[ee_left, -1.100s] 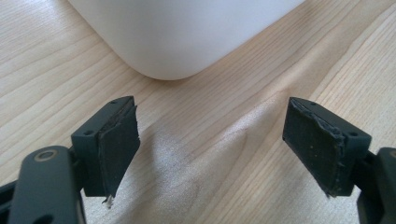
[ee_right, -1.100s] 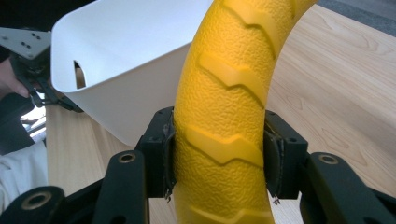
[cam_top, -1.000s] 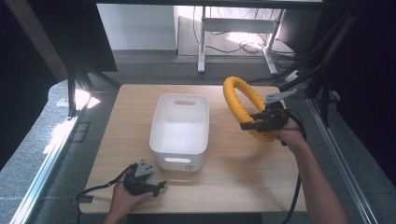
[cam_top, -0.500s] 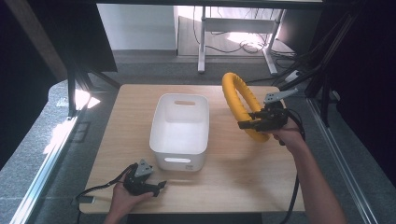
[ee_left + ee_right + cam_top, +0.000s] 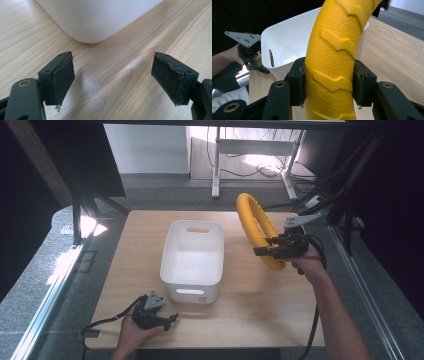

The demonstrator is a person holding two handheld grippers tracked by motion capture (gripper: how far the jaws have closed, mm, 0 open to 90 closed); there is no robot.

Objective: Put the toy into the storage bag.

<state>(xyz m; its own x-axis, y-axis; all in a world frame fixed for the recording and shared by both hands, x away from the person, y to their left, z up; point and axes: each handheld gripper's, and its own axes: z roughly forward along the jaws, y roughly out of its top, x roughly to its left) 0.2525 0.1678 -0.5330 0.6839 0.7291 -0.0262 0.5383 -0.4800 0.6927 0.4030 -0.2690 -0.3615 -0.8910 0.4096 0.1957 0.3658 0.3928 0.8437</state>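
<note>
Across the middle of the high view, a pale wooden table (image 5: pixel 250 310), bare apart from what follows. At its centre, a white bin (image 5: pixel 192 262), open-topped, apparently empty. To the right of the bin, a yellow ring (image 5: pixel 255 232) with raised tread, held upright, most likely clear of the tabletop, though hard to confirm from above. Clamped on the ring's lower arc, the right gripper (image 5: pixel 270 251), jaws pressed against both sides in the right gripper view. At lower left, just below the bin's near corner, the left gripper (image 5: pixel 159 320), resting low, jaws spread wide on nothing. Probably a carry toward the bin; next, a shift left over the rim, then a lowering inside. Possible snag: ring wider than expected against the bin's rim.
</note>
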